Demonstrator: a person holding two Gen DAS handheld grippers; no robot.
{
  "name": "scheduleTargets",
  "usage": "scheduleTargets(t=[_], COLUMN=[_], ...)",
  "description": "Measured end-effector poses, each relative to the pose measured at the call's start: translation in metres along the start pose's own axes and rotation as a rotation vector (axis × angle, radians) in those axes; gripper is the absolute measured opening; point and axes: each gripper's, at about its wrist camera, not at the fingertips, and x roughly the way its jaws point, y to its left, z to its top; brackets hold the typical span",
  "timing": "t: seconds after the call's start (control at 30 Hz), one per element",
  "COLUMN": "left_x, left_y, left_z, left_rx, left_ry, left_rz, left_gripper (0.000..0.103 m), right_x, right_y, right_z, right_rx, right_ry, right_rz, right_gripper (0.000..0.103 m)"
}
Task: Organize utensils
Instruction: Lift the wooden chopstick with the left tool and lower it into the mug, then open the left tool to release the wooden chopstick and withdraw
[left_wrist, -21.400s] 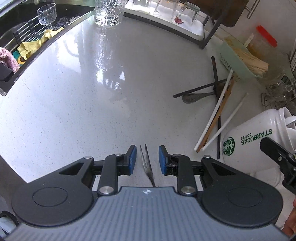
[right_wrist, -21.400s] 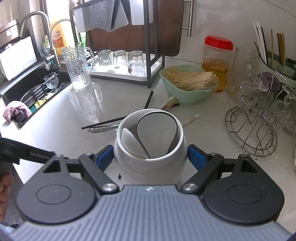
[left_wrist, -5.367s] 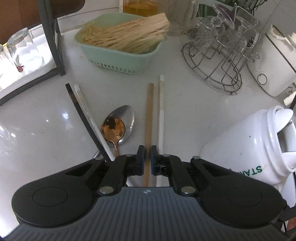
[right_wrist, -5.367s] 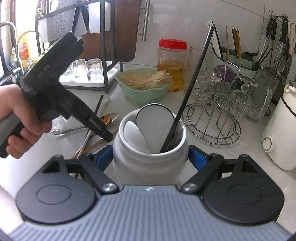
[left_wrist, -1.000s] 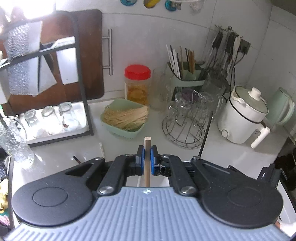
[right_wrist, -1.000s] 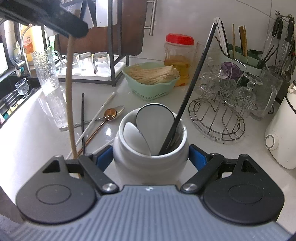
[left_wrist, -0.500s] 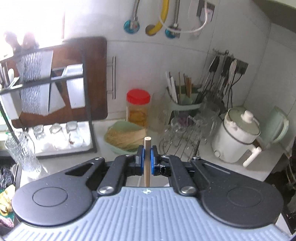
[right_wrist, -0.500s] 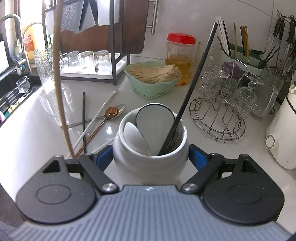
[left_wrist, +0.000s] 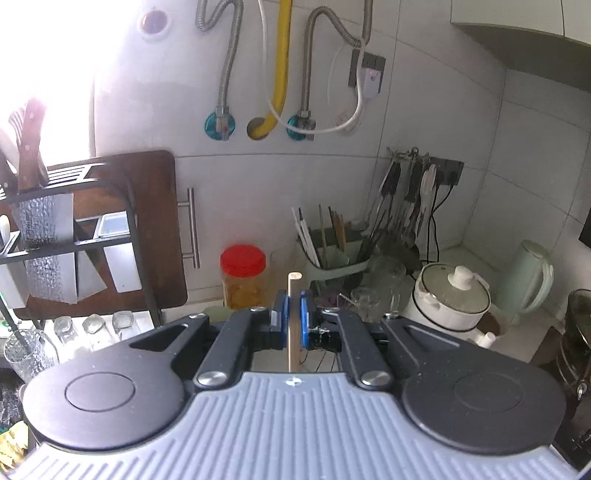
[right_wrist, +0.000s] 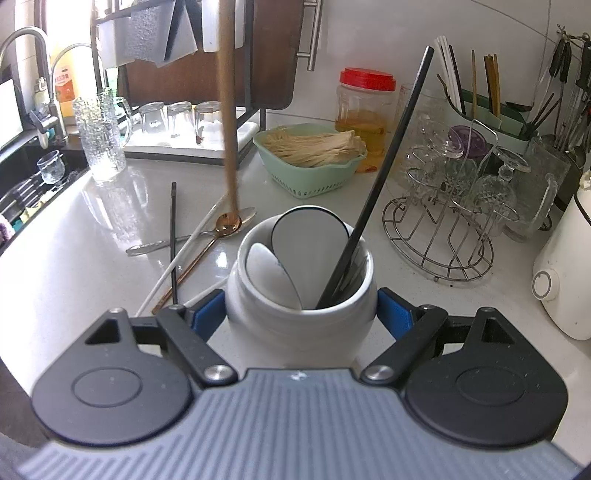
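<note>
The left gripper (left_wrist: 292, 324) pinches a wooden chopstick (right_wrist: 227, 110) upright, its tip hanging at eleven o'clock of the white utensil jar (right_wrist: 301, 314), apparently to drop it in, while the right gripper (right_wrist: 301, 315), spread wide, clamps the jar steady.

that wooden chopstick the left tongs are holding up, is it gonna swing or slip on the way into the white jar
It probably stays stiff: the wooden chopstick hangs straight in the right wrist view. It may pivot, since the left tongs pinch it near its top end, leaving a long free length below. Slipping seems possible, because only narrow blue pads grip the smooth stick. The white jar looks steady in the right tongs.
</note>
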Motion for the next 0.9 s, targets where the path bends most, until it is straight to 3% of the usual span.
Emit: scheduleTargets(t=[0.37,0.57,0.9], left_x=[0.021,0.029,0.049], left_y=[-0.009,-0.01,-0.004], left_z=[-0.027,-0.043,-0.053], left_rx=[0.016,0.023,0.045], left_ry=[0.035,0.117,0.326], left_rz=[0.023,0.009,-0.032], left_gripper=[0.008,0.008,0.008], right_x=[-0.002,-0.002,-0.003], right_y=[0.0,0.0,-0.001], right_z=[-0.002,-0.003,-0.003], right_rx=[-0.001,-0.001,-0.005], right_ry=[-0.01,-0.02,-0.014], right_rz=[0.004,0.004,0.004], right_gripper=[0.09,0.09,0.09])
